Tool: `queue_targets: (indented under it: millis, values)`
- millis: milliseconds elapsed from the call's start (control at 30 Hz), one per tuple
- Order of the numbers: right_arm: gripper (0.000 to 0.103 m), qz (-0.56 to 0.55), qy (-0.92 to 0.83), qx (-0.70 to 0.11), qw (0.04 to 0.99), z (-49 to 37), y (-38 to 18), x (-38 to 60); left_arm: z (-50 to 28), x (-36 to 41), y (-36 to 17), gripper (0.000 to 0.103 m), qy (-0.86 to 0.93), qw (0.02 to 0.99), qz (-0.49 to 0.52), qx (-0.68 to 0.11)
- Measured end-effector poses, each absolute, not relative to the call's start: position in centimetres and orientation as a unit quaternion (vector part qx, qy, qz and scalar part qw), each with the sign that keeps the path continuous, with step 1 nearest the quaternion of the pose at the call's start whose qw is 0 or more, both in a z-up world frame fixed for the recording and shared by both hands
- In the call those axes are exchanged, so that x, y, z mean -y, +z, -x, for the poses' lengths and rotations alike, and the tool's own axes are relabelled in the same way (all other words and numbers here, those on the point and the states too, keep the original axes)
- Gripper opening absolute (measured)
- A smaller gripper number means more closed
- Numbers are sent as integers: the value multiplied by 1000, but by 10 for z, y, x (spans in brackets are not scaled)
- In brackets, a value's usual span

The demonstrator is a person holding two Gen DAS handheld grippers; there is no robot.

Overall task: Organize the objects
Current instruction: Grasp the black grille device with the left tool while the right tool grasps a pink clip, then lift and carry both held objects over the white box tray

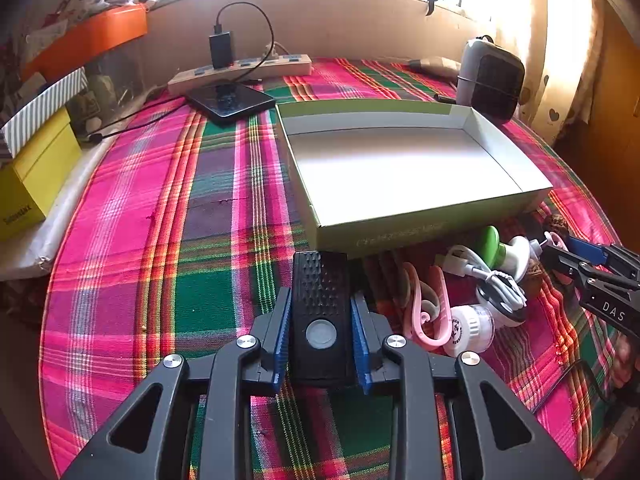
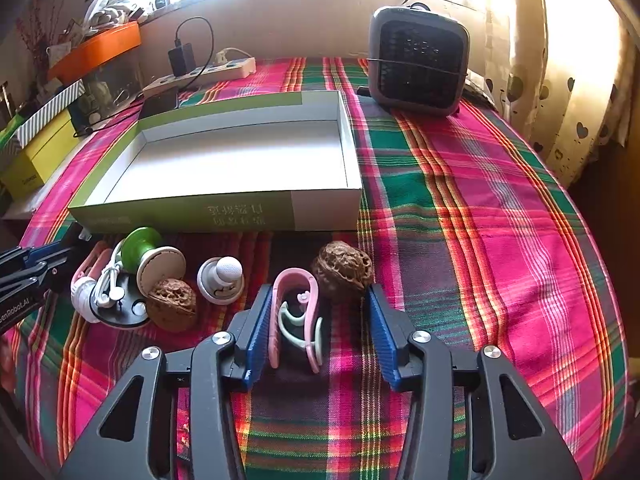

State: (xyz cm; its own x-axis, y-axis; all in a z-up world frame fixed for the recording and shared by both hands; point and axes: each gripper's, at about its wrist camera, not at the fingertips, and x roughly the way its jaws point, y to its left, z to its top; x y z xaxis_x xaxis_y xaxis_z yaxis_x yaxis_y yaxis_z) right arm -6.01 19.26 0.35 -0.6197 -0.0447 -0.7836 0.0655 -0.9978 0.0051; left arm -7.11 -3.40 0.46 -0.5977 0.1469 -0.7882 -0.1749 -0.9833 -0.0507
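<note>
Blue pads of the left tool (image 1: 320, 340) pinch a black remote (image 1: 320, 312) just before the empty box (image 1: 400, 224). Lifted straight and carried over the wall, it should drop in cleanly. Right tool (image 2: 316, 332) stands spread round the pink clip (image 2: 296, 316), one pad touching; it should centre before squeezing, clear of the walnut (image 2: 342, 270).

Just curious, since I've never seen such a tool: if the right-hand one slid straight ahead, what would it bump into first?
Probably the pink plastic clip, already lying between the right gripper's fingers; the wrinkled brown walnut sits just beyond it.
</note>
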Motion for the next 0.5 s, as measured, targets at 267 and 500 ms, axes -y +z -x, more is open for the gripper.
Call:
queue_targets:
  millis: [267,500]
  values:
    - [26,-433,-901,-13,35,60,4,-191,72,35,5,25,893,89,441,-16]
    - [24,-432,-901,-9,41,59,5,-191,72,35,5,25,893,88,440,-16]
